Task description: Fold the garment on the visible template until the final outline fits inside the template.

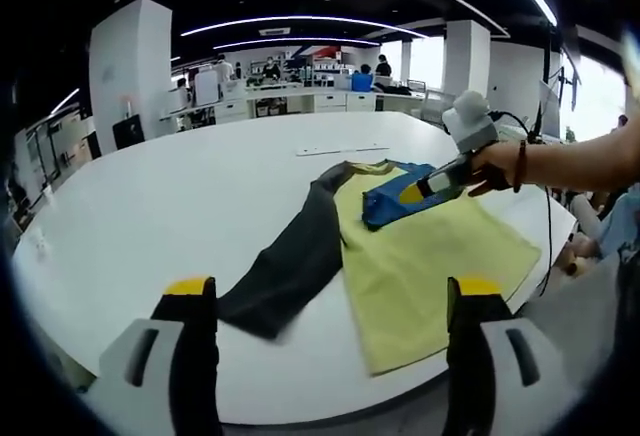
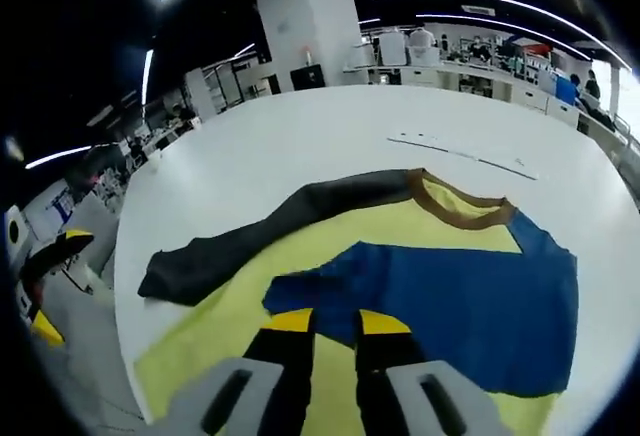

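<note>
Garment (image 1: 420,256) spread on worktop (image 1: 150,216).
Right tool (image 2: 334,322) is clamped on its blue sleeve (image 2: 470,306); left tool (image 1: 335,291) is held released, short of it.

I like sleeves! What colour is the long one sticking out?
Dark grey sleeve, clearest in the right gripper view.

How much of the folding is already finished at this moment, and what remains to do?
Done: the blue sleeve is folded in over the yellow body. In hand: the right gripper, jaws nearly together, is at that sleeve's edge; whether it pinches cloth I cannot tell. Left: the dark sleeve lies spread out on the table, and the left gripper hangs open.
</note>
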